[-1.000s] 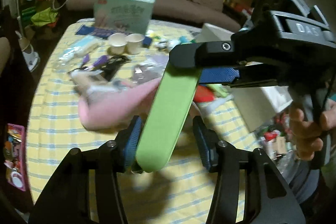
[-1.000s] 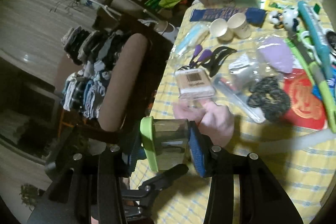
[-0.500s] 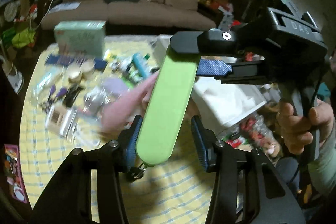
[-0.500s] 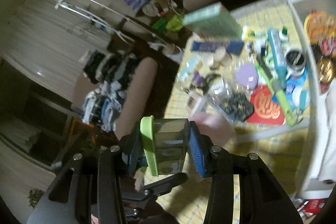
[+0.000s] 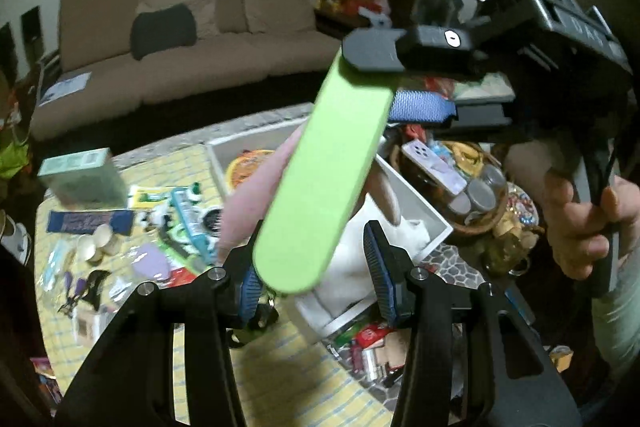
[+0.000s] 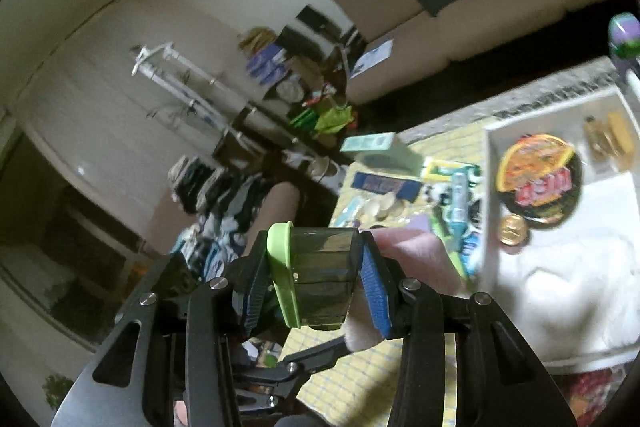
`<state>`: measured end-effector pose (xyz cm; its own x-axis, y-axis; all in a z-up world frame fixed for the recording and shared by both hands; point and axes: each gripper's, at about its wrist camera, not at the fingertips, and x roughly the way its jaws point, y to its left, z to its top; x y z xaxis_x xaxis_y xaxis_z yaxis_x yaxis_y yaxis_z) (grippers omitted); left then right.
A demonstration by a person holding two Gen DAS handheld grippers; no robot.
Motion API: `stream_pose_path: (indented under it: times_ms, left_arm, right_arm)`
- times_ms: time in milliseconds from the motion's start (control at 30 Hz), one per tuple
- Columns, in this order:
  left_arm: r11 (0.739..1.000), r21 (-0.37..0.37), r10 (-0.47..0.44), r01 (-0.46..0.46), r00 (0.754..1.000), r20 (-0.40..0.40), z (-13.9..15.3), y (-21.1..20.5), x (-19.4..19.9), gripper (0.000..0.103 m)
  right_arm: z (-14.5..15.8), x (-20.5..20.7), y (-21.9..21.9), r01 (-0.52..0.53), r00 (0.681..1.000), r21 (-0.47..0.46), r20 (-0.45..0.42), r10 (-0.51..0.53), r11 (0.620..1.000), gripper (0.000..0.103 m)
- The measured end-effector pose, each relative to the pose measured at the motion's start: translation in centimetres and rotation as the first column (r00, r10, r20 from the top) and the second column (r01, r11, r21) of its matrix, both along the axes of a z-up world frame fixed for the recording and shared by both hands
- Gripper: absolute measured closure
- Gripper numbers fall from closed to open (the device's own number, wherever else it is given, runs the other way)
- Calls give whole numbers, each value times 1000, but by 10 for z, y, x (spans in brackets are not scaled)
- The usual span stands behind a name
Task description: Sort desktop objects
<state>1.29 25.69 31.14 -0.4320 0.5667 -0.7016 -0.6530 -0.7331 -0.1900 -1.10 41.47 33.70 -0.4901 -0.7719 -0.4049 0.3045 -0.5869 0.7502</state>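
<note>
A long case with a lime green lid (image 5: pixel 328 179) and a dark see-through body (image 6: pixel 320 275) hangs in the air over the table, held at both ends. My left gripper (image 5: pixel 312 259) is shut on its near end. My right gripper (image 5: pixel 372 79) is shut on its far end, with a hand (image 5: pixel 580 219) on its handle. In the right wrist view the case sits squarely between the blue pads of the right gripper (image 6: pixel 314 255). A pink soft-looking thing (image 5: pixel 256 195) shows behind the case; I cannot tell what it is.
A white bin (image 5: pixel 424 211) below holds a round noodle bowl (image 6: pixel 540 179) and a white cloth (image 6: pixel 568 291). Small items and a teal box (image 5: pixel 80 175) litter the yellow checked tablecloth (image 5: pixel 280 367) on the left. A basket of jars (image 5: pixel 472 195) stands right of the bin.
Both grippers have risen with the case and swung right. The cluttered part of the table has slid to the left, and the white bin now lies under the case.
</note>
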Motion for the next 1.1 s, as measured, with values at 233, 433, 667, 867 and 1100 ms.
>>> stream_pose_path:
  times_ms: [233, 433, 667, 867, 1100]
  left_arm:
    - [987, -126, -89, 103, 990, 112, -68, 97, -9, 60]
    - [947, -257, -137, 192, 966, 218, -152, 167, -16, 60]
    - [912, -339, -142, 231, 953, 268, -202, 195, -19, 60]
    - [893, -378, -136, 243, 948, 288, -220, 198, -27, 60]
    - [899, -332, -174, 286, 928, 329, -228, 203, -29, 59]
  right_arm:
    - [-113, -5, 101, 157, 967, -78, 216, -137, 985, 59]
    - [-187, 1, 167, 244, 919, -33, 327, -220, 969, 59]
    - [-226, -3, 199, 253, 883, 88, 386, -268, 963, 57]
    - [-219, -1, 206, 237, 890, 211, 344, -299, 948, 38]
    - [-195, -5, 191, 157, 939, 362, 233, -253, 919, 34]
